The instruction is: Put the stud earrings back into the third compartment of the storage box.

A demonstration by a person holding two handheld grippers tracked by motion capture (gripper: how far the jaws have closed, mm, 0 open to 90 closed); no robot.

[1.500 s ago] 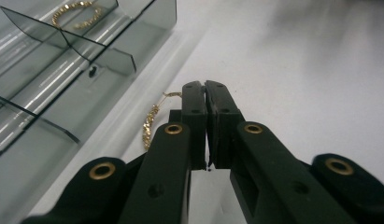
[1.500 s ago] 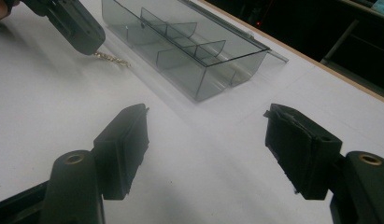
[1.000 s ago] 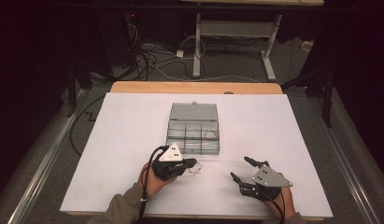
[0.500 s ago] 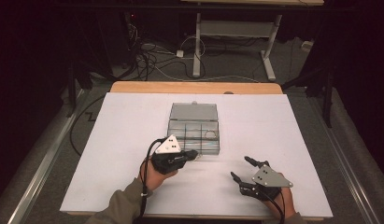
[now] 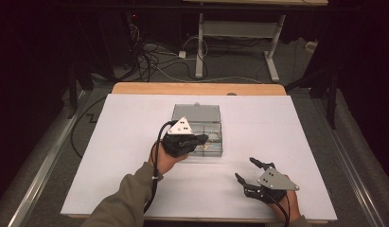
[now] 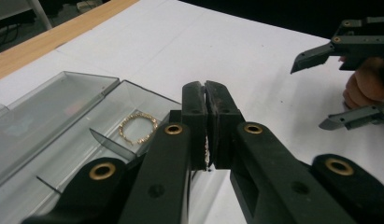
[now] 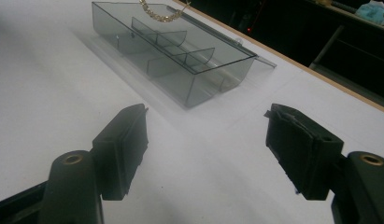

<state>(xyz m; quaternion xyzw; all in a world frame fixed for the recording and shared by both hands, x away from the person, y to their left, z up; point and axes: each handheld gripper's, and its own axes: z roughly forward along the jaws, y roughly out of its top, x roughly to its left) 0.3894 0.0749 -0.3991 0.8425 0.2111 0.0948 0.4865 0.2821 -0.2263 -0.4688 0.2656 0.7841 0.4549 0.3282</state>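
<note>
The left gripper (image 6: 206, 100) is clamped on a thin gold chain (image 6: 207, 150) above the clear compartment box (image 5: 198, 113), where a gold bracelet (image 6: 138, 127) lies, while the right gripper (image 5: 249, 171) rests wide open and empty on the white table (image 5: 126, 123)

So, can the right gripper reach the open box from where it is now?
Probably yes. The right gripper is open and holds nothing, and bare table lies between it and the box. The left gripper, over the box, might crowd it.
</note>
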